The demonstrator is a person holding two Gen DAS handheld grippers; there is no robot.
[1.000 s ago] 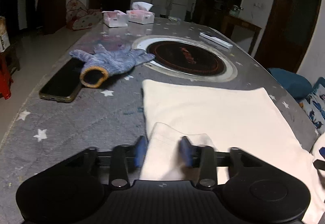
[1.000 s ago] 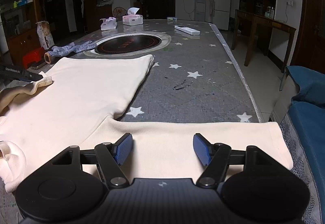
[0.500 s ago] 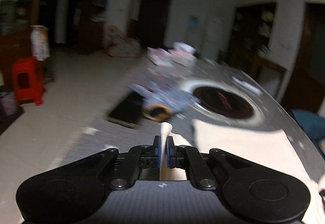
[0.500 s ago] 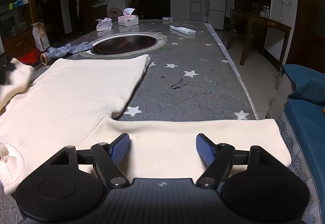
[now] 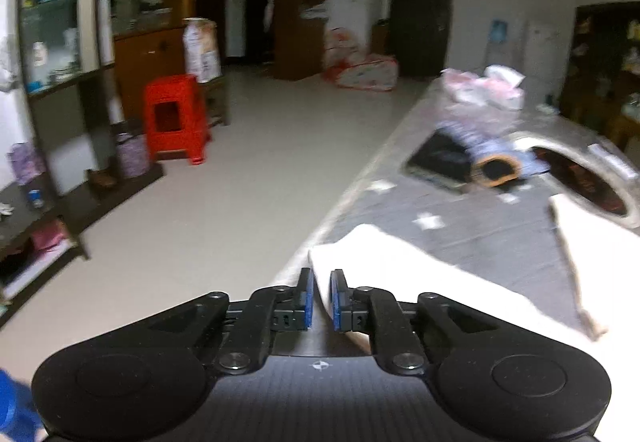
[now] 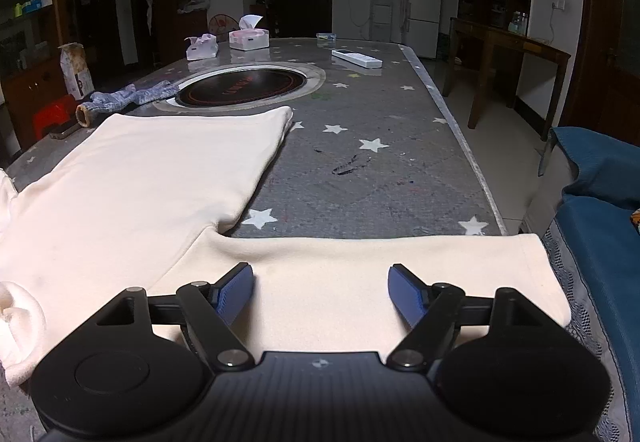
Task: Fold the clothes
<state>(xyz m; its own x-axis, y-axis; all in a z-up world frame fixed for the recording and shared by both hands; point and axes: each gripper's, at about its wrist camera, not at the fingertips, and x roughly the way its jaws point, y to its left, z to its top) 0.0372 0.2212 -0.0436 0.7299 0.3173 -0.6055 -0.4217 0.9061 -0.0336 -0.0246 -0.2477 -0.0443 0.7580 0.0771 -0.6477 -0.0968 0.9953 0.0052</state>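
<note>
The left gripper [image 5: 319, 296] was opening, cream cotton sleeve [image 5: 400, 266] between its jaws. The right gripper [image 6: 321, 292] was opening too, empty above the other sleeve [image 6: 360, 274] stretching rightward.

A cream long-sleeved top [image 6: 152, 177] is lying flat before me on the star-printed tablecloth [image 6: 380, 169], one sleeve [image 6: 380, 274] stretching sideways along the near edge, the other sleeve [image 5: 400, 266] trailing toward the opposite edge, apparently lifted slightly in my blurred left view.

Left claw [image 5: 319, 298] swung toward table edge, opening off sleeve [image 5: 400, 262], right claw [image 6: 321, 292] opening wider
</note>
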